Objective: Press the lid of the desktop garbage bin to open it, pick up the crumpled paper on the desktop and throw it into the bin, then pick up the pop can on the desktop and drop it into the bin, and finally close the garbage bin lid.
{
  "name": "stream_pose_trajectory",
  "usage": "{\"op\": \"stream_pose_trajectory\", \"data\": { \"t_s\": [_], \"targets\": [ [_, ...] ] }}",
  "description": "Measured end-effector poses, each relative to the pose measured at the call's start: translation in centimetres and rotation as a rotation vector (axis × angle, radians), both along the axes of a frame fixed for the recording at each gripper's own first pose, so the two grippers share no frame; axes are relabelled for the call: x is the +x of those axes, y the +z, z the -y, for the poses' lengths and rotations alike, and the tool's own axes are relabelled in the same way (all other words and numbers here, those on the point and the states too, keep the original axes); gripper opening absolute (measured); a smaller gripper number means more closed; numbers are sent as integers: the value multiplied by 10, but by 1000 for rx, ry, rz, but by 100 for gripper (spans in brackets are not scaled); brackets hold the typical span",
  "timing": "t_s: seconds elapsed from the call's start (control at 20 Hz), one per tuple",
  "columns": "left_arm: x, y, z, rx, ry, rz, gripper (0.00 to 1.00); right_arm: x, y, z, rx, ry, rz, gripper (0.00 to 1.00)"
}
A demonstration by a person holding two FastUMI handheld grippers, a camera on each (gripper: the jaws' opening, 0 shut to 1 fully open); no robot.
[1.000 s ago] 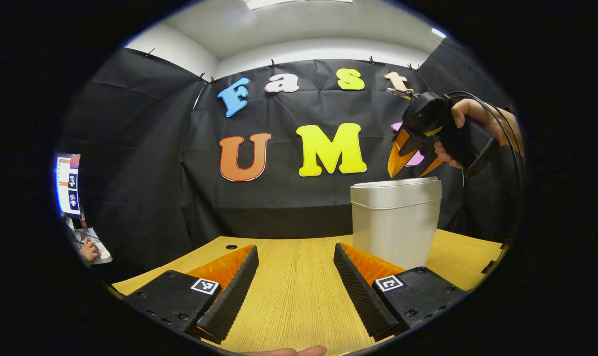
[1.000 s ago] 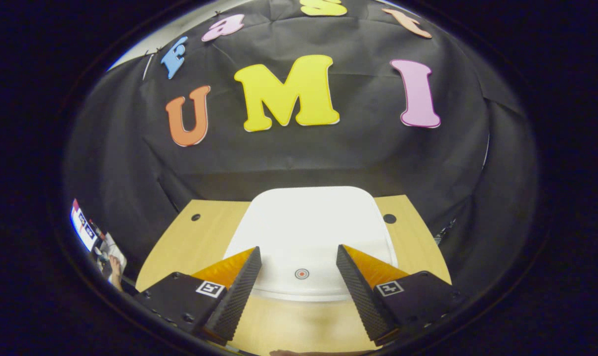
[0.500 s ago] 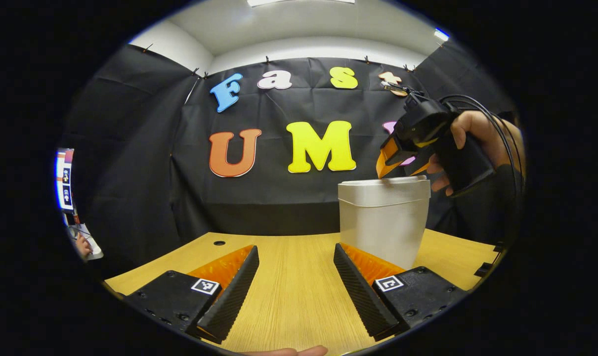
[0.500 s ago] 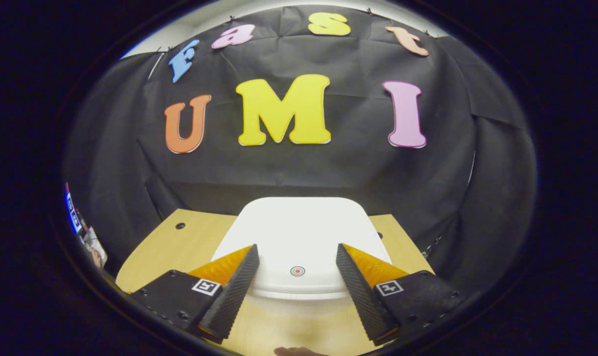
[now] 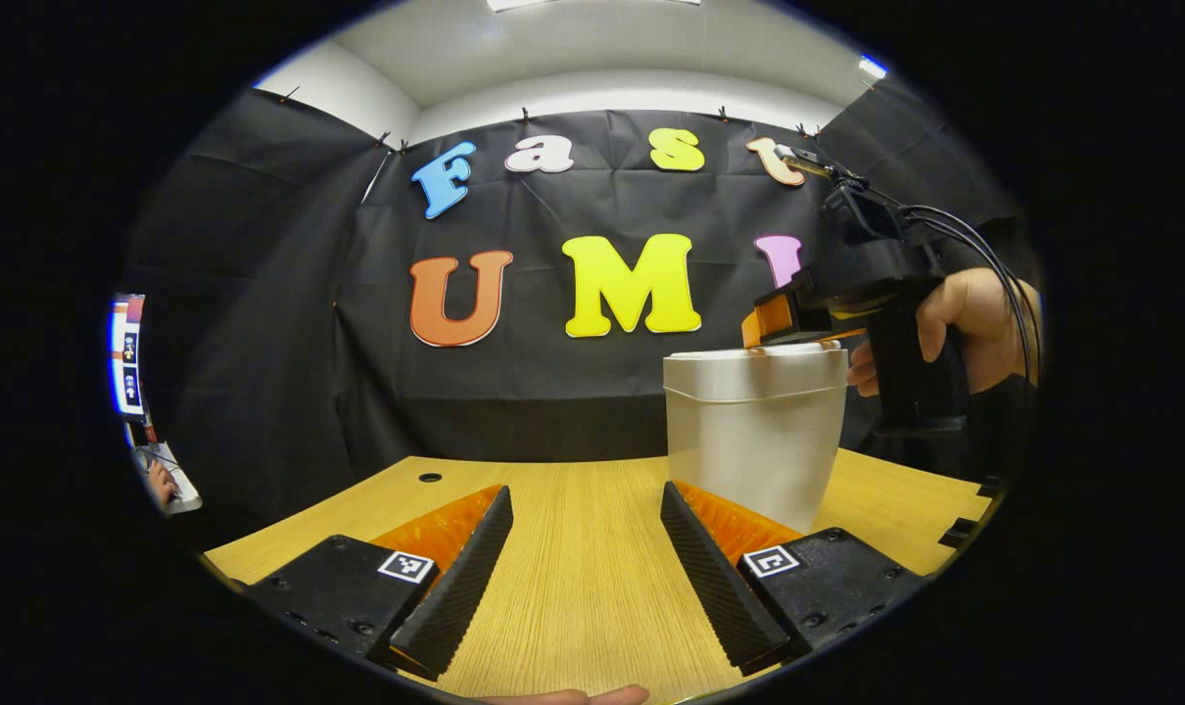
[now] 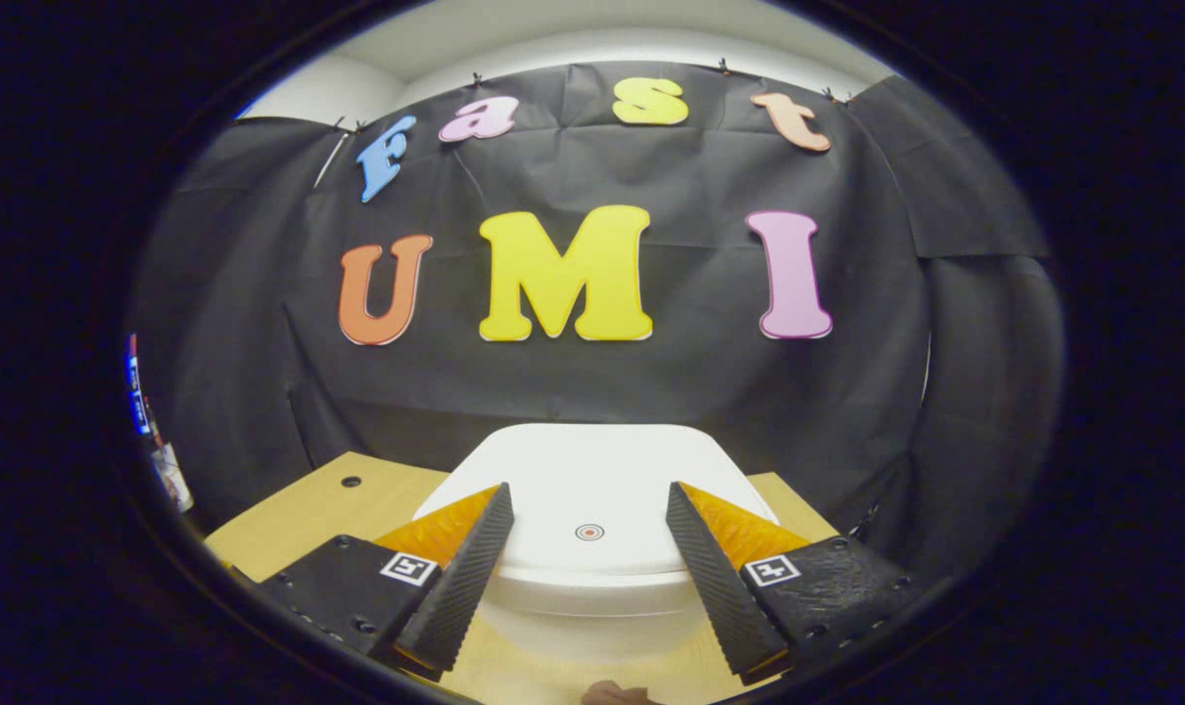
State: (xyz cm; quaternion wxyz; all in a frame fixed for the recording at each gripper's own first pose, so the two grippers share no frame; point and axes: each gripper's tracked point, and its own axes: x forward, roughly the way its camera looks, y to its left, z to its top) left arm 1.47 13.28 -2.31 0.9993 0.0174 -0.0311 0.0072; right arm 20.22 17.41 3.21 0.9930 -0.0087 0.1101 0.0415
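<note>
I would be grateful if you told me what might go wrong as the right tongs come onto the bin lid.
1. The right tongs are open and straddle the round mark on the lid; the fingers may land beside it, so the latch might not release.
2. The bin stands free on the table; the left tongs are open and apart from it, so an off-centre push could tip or slide it.

You are working in a staged recording booth inside an office-like room. Black cloth (image 5: pixel 260 323) is clipped up as a wall from nine o'clock round to three, and above it at twelve o'clock you see a plain white ceiling (image 5: pixel 592 49) with a light panel. A wooden desk (image 5: pixel 583 548) with a cable hole lies before you, and at nine o'clock a lit monitor (image 5: pixel 127 357) stands outside the cloth.
</note>
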Motion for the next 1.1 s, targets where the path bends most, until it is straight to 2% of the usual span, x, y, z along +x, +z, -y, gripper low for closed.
{"op": "stream_pose_trajectory", "data": {
  "t_s": [0.2, 0.25, 0.3, 0.4, 0.55, 0.7, 0.95, 1.1],
  "targets": [
    [0, 0, 0, -1, 5, 4, 98, 1, -4, -1, -6, 7, 104, 98],
    [1, -1, 0, -6, 5, 2, 98, 0, -6, -2, 12, 9, 90, 100],
    [1, -1, 0, -9, 4, -1, 98, 1, -7, -2, 16, 15, 86, 96],
    [2, -1, 1, -7, 9, 0, 99, 1, -6, -1, 54, 13, 65, 100],
    [0, 0, 0, -3, 11, 6, 99, 0, 2, 3, 123, -14, 18, 97],
    [1, -1, -1, -5, 19, 2, 99, -1, 1, 14, 16, -17, 3, 97],
    [-1, 4, -3, -1, 28, 16, 98, -35, 10, 30, 120, -36, 2, 96],
    [-2, 4, 1, -3, 21, 21, 98, -67, 9, 50, 80, -76, 38, 96]
  ]
}}
